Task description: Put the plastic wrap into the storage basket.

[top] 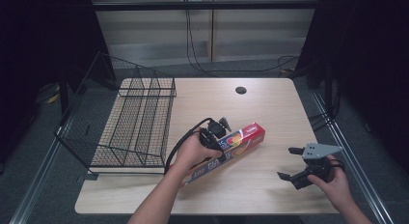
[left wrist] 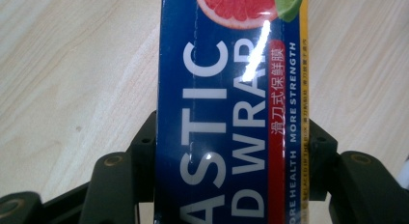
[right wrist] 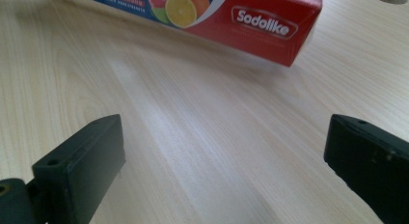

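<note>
Two grippers: one in each of the person's hands, both over the wooden desk [top: 270, 113].
Left gripper [top: 215, 135]: held near the middle of the desk in the high view, its cable looping back over the hand.
Left fingers [left wrist: 144, 151]: pinching the plastic wrap box [top: 226, 147] across its width, one black pad pressed on each long side, as the left gripper view shows.
Plastic wrap box: a long blue and red carton with fruit printed on it; it lies slantwise across the desk's middle, the red end pointing up and to the right in the high view, the other end under the left hand [top: 193, 151].
Box lettering: large white letters run along the blue face between the left fingers; a red band and a yellow edge follow one long side.
Box height: whether it touches the desk or hangs just above it, I cannot tell.
Right gripper [top: 292, 162]: near the desk's right front corner, well apart from the box, held in the right hand [top: 333, 183] with the grey three-cornered plate on top.
Right fingers [right wrist: 82, 161]: spread wide, bare wood between them, nothing pinched; they point toward the box's red end, which sits at the top of the right gripper view.
Wire basket [top: 130, 122]: a black mesh rack with dividers, on the left part of the desk, just beside the left hand.
Round hole [top: 240, 90]: a dark grommet opening at the far side of the desk.
</note>
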Demonstrator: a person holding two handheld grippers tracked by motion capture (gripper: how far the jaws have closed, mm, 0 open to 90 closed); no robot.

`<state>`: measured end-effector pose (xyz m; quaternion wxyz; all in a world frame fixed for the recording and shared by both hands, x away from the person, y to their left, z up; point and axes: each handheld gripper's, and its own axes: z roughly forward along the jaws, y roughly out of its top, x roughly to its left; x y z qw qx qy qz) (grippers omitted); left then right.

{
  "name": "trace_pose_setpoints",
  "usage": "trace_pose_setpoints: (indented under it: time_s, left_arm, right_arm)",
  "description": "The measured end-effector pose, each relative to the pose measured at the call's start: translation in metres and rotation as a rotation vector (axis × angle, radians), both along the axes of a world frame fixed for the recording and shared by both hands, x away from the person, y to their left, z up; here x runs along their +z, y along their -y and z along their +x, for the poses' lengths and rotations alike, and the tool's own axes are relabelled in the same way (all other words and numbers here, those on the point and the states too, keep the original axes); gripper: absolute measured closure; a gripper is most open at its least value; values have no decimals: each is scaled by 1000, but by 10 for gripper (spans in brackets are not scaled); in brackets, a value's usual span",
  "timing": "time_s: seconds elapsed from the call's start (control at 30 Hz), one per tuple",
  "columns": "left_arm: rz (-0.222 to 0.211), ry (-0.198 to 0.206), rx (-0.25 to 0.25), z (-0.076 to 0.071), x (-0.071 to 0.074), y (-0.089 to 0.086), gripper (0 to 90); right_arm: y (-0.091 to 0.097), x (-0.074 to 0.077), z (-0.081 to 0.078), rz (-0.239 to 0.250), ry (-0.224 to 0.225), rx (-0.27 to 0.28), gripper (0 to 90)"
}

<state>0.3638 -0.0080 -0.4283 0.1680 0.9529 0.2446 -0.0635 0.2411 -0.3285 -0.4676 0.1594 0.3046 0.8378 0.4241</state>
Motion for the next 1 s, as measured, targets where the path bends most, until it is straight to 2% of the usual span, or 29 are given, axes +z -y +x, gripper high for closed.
trace_pose_setpoints:
  time_s: [0.07,0.1,0.3,0.33,0.43,0.47,0.67,0.73,0.77,0.8,0.87,1.0]
  left_arm:
    - [1,-6,17,0,5,-2,420]
    - [0,9,5,1,6,-3,420]
    - [5,12,26,2,17,-9,419]
    - [0,12,55,1,21,-11,420]
    - [8,22,44,2,25,-13,419]
    - [18,25,51,2,29,-15,419]
    - [-5,27,72,2,35,-20,418]
    - [3,27,79,2,37,-22,419]
    - [20,30,71,2,40,-24,418]
    - [12,32,86,2,41,-24,418]
    - [15,28,78,3,43,-26,418]
    - [17,34,99,2,51,-30,418]
  right_arm:
    - [0,0,0,0,1,0,4]
    - [0,0,0,1,0,2,4]
    - [-1,0,1,1,-2,2,4]
    - [-1,0,1,3,1,0,4]
    - [-1,0,1,13,-4,5,4]
    - [-1,0,2,11,-2,3,4]
    - [-2,0,5,10,0,5,4]
    - [-3,1,6,17,-3,16,4]
    - [-3,1,6,17,-3,11,4]
    - [-3,1,7,15,-3,12,4]
    - [-3,1,7,16,-2,10,4]
    - [-4,1,7,19,0,11,4]
